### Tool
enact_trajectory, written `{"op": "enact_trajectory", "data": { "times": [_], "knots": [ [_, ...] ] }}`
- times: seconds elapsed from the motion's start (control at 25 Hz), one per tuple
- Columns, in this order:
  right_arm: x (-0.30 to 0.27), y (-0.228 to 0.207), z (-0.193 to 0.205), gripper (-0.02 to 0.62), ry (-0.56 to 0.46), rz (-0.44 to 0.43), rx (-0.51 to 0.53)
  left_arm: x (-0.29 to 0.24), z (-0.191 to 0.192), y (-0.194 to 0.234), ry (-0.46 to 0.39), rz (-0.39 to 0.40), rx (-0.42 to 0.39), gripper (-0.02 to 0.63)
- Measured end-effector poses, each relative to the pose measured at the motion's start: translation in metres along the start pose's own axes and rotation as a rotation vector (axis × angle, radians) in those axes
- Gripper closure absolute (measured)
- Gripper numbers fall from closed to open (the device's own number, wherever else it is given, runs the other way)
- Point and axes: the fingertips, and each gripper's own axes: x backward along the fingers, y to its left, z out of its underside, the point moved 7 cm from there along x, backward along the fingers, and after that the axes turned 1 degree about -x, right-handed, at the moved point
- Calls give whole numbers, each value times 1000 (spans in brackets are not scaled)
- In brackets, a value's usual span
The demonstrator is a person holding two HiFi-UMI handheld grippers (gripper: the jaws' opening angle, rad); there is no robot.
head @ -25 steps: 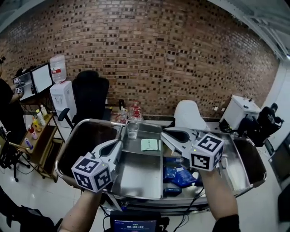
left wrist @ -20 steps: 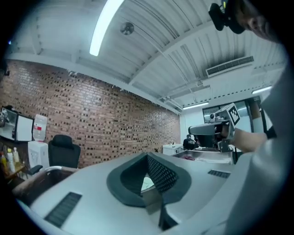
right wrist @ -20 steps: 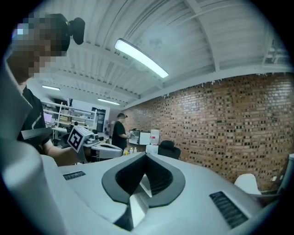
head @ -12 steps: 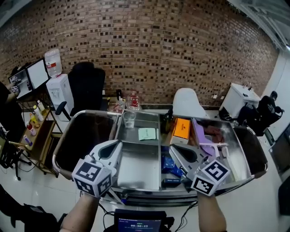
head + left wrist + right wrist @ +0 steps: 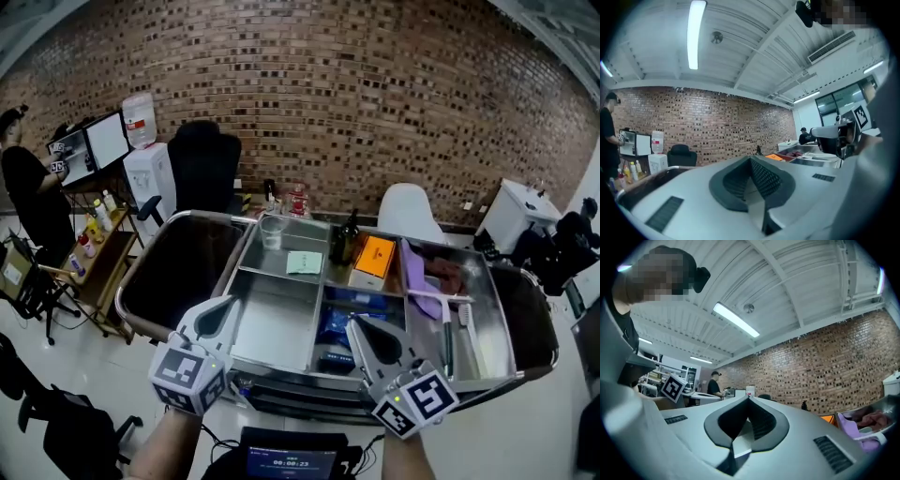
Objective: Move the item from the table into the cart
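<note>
The steel cart (image 5: 281,389) lies below me with several compartments. They hold a clear cup (image 5: 272,232), a green note (image 5: 305,262), a dark bottle (image 5: 345,239), an orange box (image 5: 375,256), a purple item (image 5: 417,272) and blue packets (image 5: 336,323). My left gripper (image 5: 230,303) hangs over the cart's near left corner, shut and empty. My right gripper (image 5: 353,325) sits over the near edge beside the blue packets, also shut with nothing in it. In the left gripper view the left gripper (image 5: 751,159) has its jaws together. The right gripper (image 5: 748,401) shows the same in the right gripper view.
Black bins (image 5: 178,267) hang at both ends of the cart. Behind it stand a black office chair (image 5: 202,169), a water dispenser (image 5: 150,178) and a white chair (image 5: 408,211). A person (image 5: 28,197) stands at far left by monitors and a bottle shelf (image 5: 94,253).
Both grippers have drawn back toward the cart's near edge and sunk lower in the view. The right one no longer covers the orange box and purple item.
</note>
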Motion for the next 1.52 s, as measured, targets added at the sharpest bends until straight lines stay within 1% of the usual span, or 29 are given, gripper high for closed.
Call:
{"op": "enact_trajectory", "data": {
  "times": [0.08, 0.2, 0.32, 0.64, 0.84, 1.04, 1.16, 1.32, 1.52],
  "knots": [
    [8, 9, 1, 592, 0, 3, -13, 11, 2, -6, 1, 10, 35, 606],
    [23, 21, 9, 592, 8, 17, -9, 25, 13, -14, -1, 32, 53, 606],
    [31, 32, 17, 592, 2, 45, -23, 38, 21, -13, 1, 35, 68, 606],
    [42, 48, 25, 592, 37, 104, -47, 49, 20, -22, 3, 69, 44, 606],
    [43, 52, 28, 592, 45, 105, -52, 51, 32, -23, 16, 82, 60, 606],
    [41, 52, 30, 592, 47, 108, -47, 50, 36, -26, 22, 118, 47, 606],
    [38, 55, 31, 592, 53, 96, -22, 48, 39, -25, 27, 116, 47, 606],
    [36, 51, 35, 592, 50, 101, -29, 45, 43, -25, 28, 121, 38, 606],
    [31, 60, 30, 592, 50, 101, -34, 50, 35, -18, 29, 117, 34, 606]
  ]
}}
